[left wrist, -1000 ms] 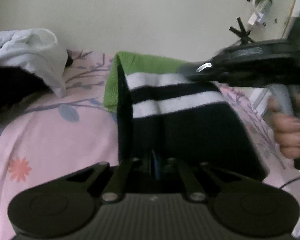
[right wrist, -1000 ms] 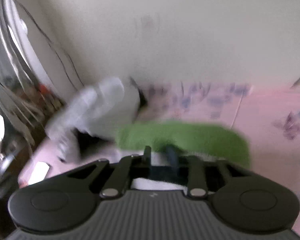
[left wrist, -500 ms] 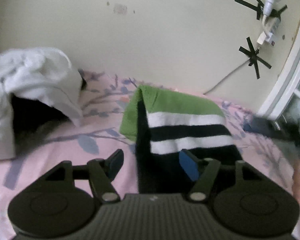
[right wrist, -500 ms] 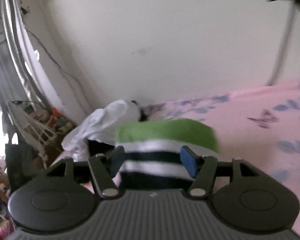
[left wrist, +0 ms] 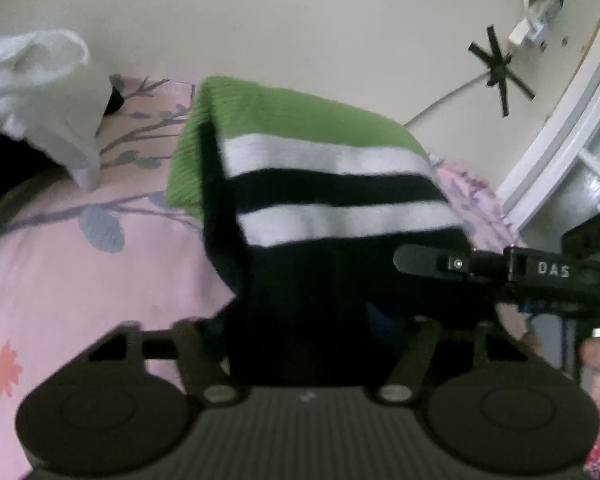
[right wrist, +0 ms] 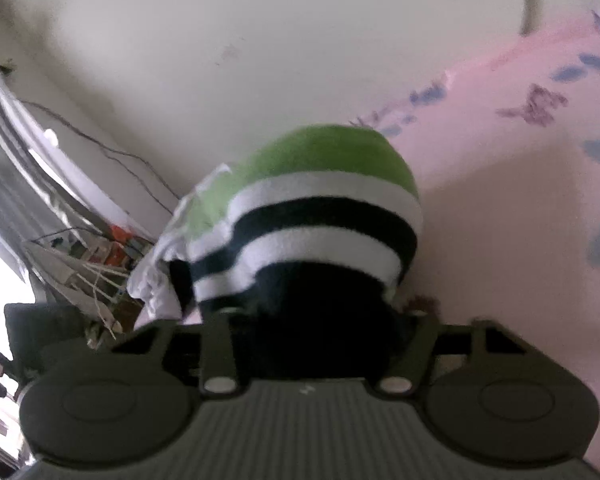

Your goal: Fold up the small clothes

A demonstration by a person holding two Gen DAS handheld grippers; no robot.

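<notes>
While the folded striped garment (left wrist: pixel 320 184) lies on the pink floral bedsheet (left wrist: pixel 60 272), its black end is straddled by the left gripper (left wrist: pixel 304 320) and the right gripper (right wrist: pixel 320 320). Both sets of jaws have just been closing; whether the pads press cannot be told. A white cloth pile (left wrist: pixel 40 80) lies beside it.
</notes>
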